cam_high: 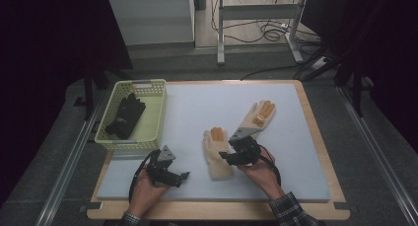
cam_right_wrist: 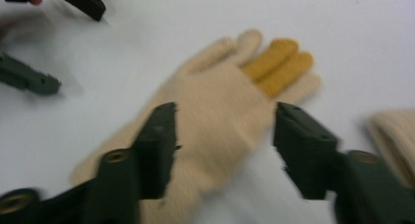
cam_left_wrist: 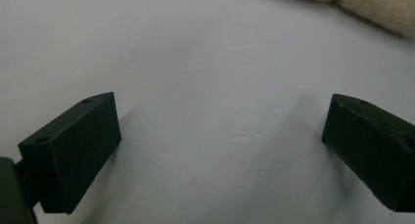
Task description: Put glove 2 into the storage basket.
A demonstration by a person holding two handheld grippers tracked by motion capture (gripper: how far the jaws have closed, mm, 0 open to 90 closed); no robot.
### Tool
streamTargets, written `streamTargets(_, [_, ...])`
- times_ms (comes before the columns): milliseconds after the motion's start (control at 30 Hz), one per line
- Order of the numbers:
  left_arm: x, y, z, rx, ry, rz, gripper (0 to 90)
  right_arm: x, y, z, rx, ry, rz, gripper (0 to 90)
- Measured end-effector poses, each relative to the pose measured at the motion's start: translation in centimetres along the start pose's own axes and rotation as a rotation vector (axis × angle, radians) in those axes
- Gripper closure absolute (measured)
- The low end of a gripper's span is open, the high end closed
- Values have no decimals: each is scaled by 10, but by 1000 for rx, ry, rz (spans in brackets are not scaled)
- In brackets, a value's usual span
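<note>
Two cream gloves lie on the white mat (cam_high: 296,176): near glove (cam_high: 217,154), far glove (cam_high: 257,115). One black glove (cam_high: 125,116) sits in the basket (cam_high: 156,118). Right gripper (cam_high: 227,157) straddles the near glove, jaws parted; left gripper (cam_high: 186,176) open over bare mat.

The near glove (cam_high: 217,154) is looking like soft knitted cloth, cream and fuzzy, with mustard-yellow knit on some finger parts; the far glove (cam_high: 256,116) is showing the same woolly weave. The pad (cam_high: 197,112) covering the worktop is appearing smooth, matt and pale grey, while the worktop's edge (cam_high: 320,137) is showing light wood grain. The basket (cam_high: 116,142) is looking like glossy pale-yellow plastic lattice, holding a black glove (cam_high: 125,115) of matt cloth. The right gripper's fingers (cam_right_wrist: 156,145) are showing matt black hard plastic.
</note>
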State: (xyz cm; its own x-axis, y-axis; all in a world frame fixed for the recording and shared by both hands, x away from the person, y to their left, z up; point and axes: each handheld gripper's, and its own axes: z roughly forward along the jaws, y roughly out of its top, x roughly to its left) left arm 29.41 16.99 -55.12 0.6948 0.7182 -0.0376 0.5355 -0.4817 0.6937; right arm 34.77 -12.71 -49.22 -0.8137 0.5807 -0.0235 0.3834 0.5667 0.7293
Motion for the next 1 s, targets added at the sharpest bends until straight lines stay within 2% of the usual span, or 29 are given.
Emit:
streamTargets(133, [0,0,0,0,-1,-3,9,-4,-17,-4,35,8,-9,728])
streamTargets(200, [0,0,0,0,-1,-2,9,-4,-25,-3,52,16,-1,812])
streamTargets(300, [0,0,0,0,-2,-5,9,-3,-35,-2,58,35,2,877])
streamTargets(567, [0,0,0,-1,-1,-5,9,9,-47,-2,49,62,-13,883])
streamTargets(800, [0,0,0,-1,-1,-5,9,19,-45,5,40,87,-38,881])
streamTargets(967, [0,0,0,-1,-1,-5,9,20,-44,6,38,78,-46,852])
streamTargets(1000, [0,0,0,-1,-1,-5,9,19,-45,4,39,64,-55,828])
